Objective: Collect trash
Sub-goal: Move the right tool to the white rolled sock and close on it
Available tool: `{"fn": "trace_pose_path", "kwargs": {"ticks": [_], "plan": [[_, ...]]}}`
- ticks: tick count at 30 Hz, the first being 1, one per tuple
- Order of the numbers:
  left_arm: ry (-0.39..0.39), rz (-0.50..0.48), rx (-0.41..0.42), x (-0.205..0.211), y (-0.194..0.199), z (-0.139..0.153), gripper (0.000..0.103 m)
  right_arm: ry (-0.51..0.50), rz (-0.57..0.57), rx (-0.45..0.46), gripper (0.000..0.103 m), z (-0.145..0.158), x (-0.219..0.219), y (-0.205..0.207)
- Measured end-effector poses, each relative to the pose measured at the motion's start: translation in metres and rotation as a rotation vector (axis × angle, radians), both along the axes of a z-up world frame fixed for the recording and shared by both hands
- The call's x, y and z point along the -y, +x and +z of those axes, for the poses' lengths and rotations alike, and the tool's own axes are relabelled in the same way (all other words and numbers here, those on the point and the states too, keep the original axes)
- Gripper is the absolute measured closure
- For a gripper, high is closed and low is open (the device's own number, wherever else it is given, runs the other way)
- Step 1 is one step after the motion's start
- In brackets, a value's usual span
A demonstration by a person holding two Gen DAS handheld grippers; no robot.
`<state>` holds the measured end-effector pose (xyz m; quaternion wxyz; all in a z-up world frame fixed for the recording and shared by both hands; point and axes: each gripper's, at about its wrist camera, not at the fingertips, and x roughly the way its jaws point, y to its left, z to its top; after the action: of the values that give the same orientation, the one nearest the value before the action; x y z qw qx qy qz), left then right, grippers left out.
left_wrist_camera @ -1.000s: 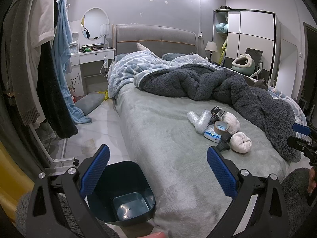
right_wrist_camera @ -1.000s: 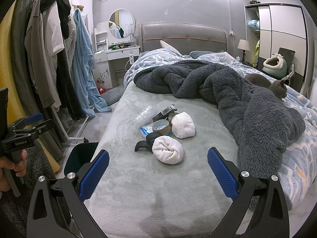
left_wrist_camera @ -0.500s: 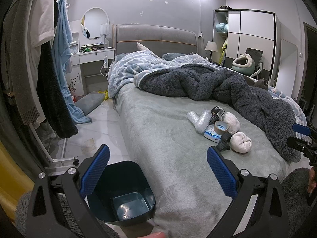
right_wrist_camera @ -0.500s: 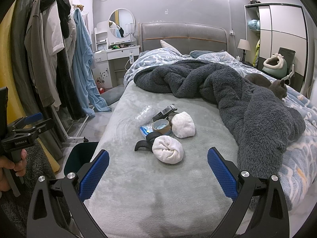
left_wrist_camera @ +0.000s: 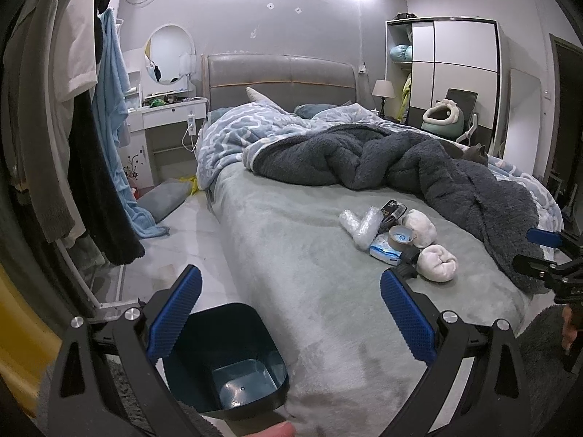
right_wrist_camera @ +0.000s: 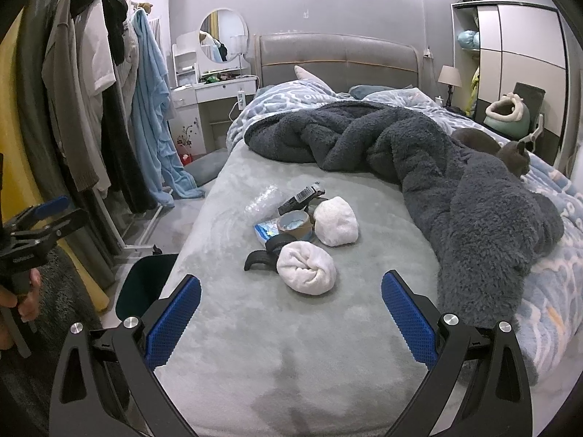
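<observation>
A small heap of trash lies on the grey bed [right_wrist_camera: 255, 364]: two white crumpled wads [right_wrist_camera: 306, 272] [right_wrist_camera: 335, 220], a brown tape roll [right_wrist_camera: 293, 223], a blue packet [right_wrist_camera: 266, 231], clear bubble wrap [right_wrist_camera: 263, 200], a dark wrapper [right_wrist_camera: 301, 196] and a black strap [right_wrist_camera: 259, 258]. The same heap shows in the left wrist view, with a wad [left_wrist_camera: 437, 263] and bubble wrap [left_wrist_camera: 359, 225]. A dark blue bin [left_wrist_camera: 222, 357] stands on the floor by the bed's corner. My left gripper [left_wrist_camera: 289, 313] is open above the bin and bed edge. My right gripper [right_wrist_camera: 290, 319] is open, short of the heap.
A dark fleece blanket [right_wrist_camera: 455, 189] covers the bed's right side, with a grey cat [right_wrist_camera: 510, 153] lying on it. A clothes rack [right_wrist_camera: 91, 109] stands left of the bed. A white dresser [left_wrist_camera: 164, 120] and wardrobe [left_wrist_camera: 455, 73] are at the back.
</observation>
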<state>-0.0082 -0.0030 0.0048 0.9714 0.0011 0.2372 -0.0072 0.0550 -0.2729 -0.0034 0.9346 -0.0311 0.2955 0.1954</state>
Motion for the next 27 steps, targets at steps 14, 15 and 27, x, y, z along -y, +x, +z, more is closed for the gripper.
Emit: {"fn": "trace_pose_path", "kwargs": {"ticks": [14,15,27], "plan": [[0.003,-0.034,-0.048,0.008,0.009,-0.004,0.003,0.045,0.035,-0.052,0.003,-0.012,-0.004,0.029],[0.002,-0.046,-0.052,0.01,0.01,-0.004,0.003,0.042,0.04,-0.055,0.003,-0.013,-0.004,0.032],[0.013,-0.167,-0.084,0.035,0.032,-0.013,0.004,0.009,0.093,-0.102,0.012,-0.03,0.001,0.058]]}}
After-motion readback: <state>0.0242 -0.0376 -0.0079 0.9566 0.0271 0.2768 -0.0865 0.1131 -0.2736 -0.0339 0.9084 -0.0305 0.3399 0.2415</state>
